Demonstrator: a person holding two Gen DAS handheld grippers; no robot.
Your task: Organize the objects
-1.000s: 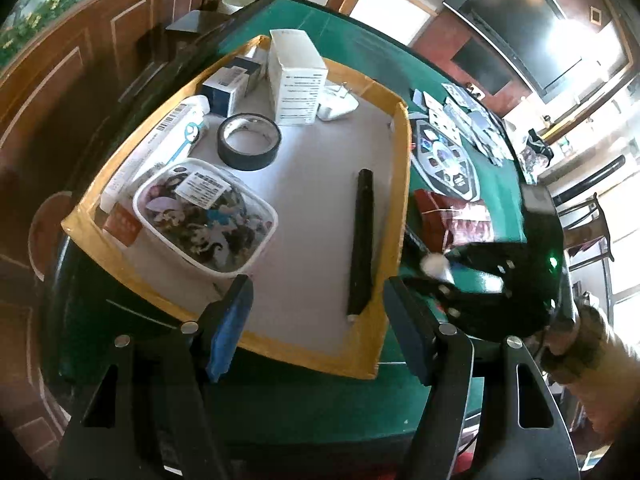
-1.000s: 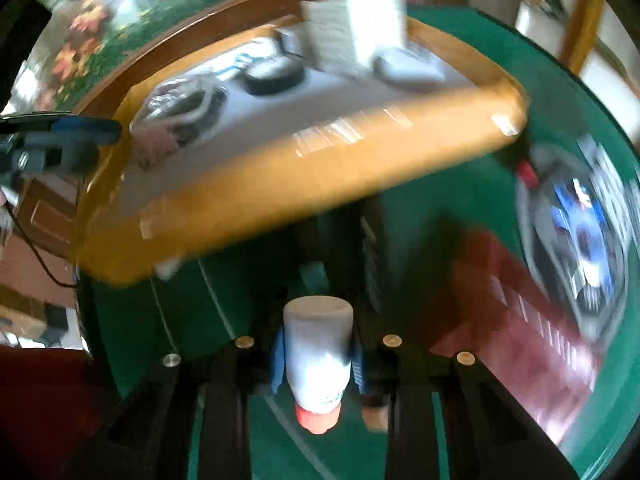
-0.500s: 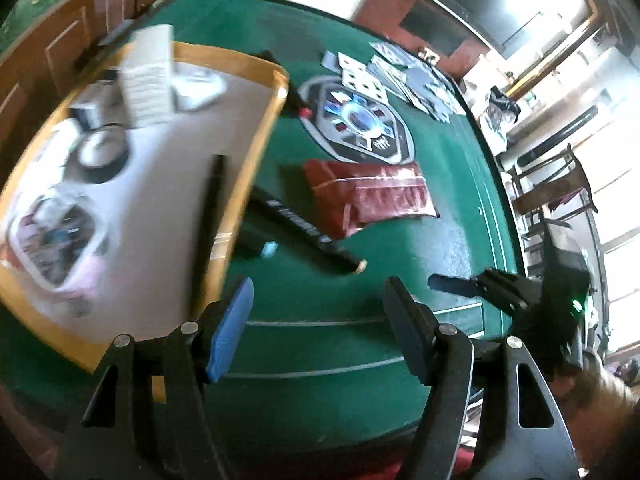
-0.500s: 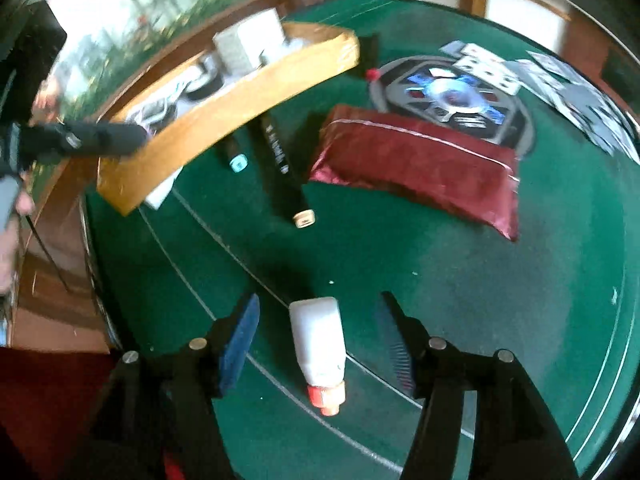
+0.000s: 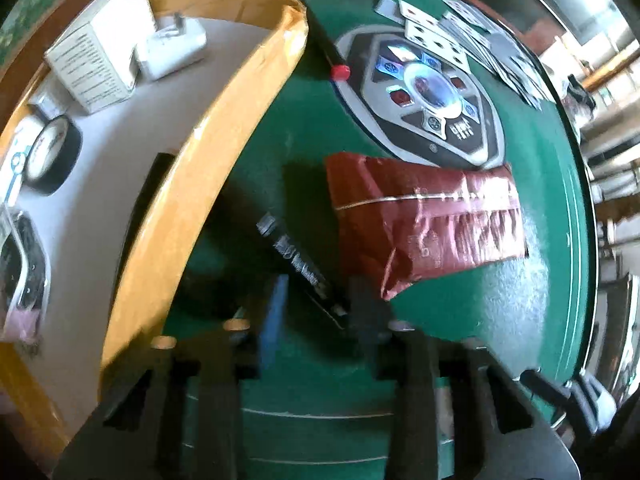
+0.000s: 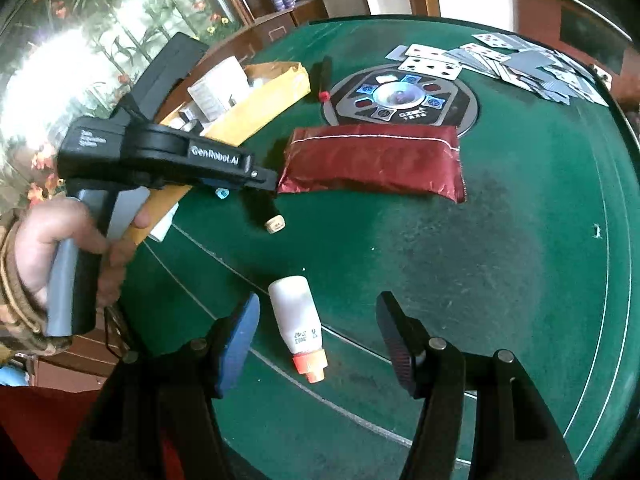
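Note:
My left gripper (image 5: 318,300) has its fingers either side of the near end of a black marker (image 5: 298,264) lying on the green felt beside the yellow-rimmed tray (image 5: 208,152); the jaws are narrow and look closed on it. In the right wrist view the left gripper (image 6: 264,178) sits over the same marker, whose tan end cap (image 6: 275,224) sticks out. My right gripper (image 6: 316,328) is open, with a white bottle with an orange cap (image 6: 298,328) lying loose on the felt between its fingers.
A dark red pouch (image 5: 432,228) lies right of the marker. A second black marker with a red cap (image 5: 324,40) lies by the tray's far corner. A round game console (image 6: 400,98) and playing cards (image 6: 520,62) are behind. The tray holds a white box (image 5: 100,68), tape roll (image 5: 52,156) and more.
My left gripper moved from over the tray down to the black marker and narrowed around it. My right gripper opened, let the white bottle down on the felt and backed off.

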